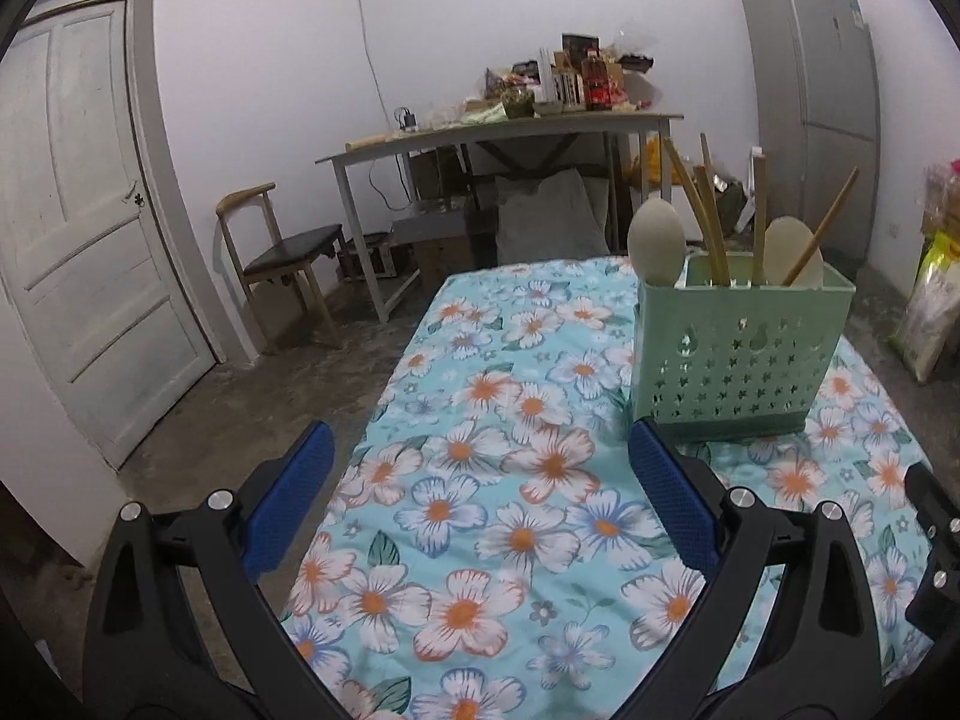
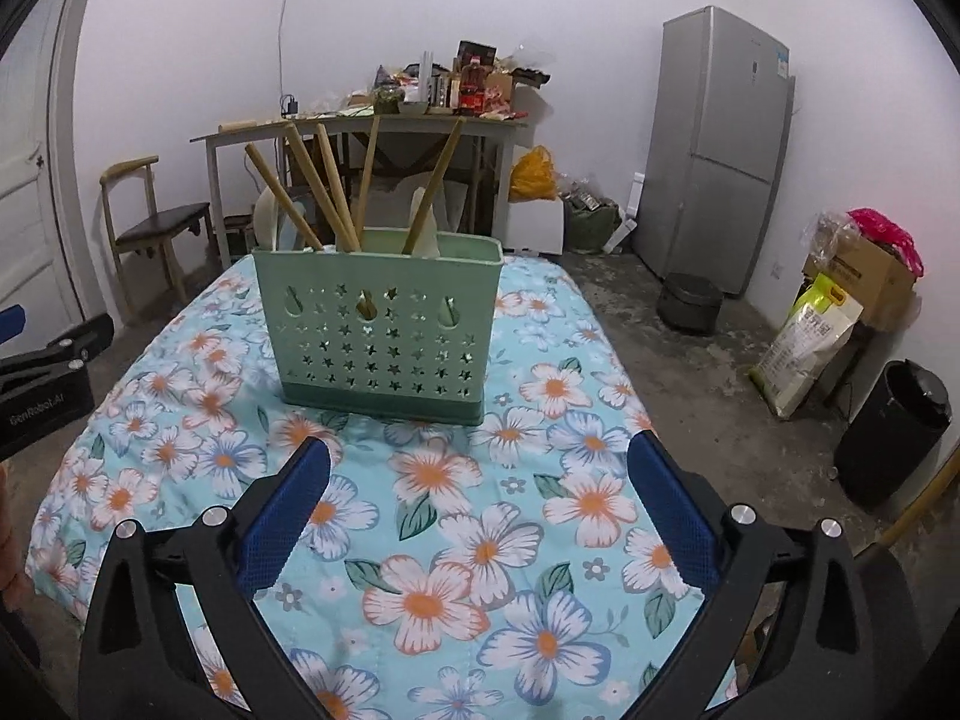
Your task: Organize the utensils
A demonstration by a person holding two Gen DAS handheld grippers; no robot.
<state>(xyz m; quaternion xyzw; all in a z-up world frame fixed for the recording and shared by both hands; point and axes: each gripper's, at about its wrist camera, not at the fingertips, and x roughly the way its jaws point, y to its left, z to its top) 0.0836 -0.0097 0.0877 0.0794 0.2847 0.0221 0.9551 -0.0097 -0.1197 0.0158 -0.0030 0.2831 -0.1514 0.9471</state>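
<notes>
Both tongs agape, empty, green utensil holder just beyond them.

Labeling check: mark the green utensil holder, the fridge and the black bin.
green utensil holder [image 2: 378,330], right wrist view, middle of its perforated front wall.
fridge [image 2: 720,144], right wrist view, upper door panel.
black bin [image 2: 894,438], right wrist view, its side wall.

Utensils upright in holder on table.
</notes>
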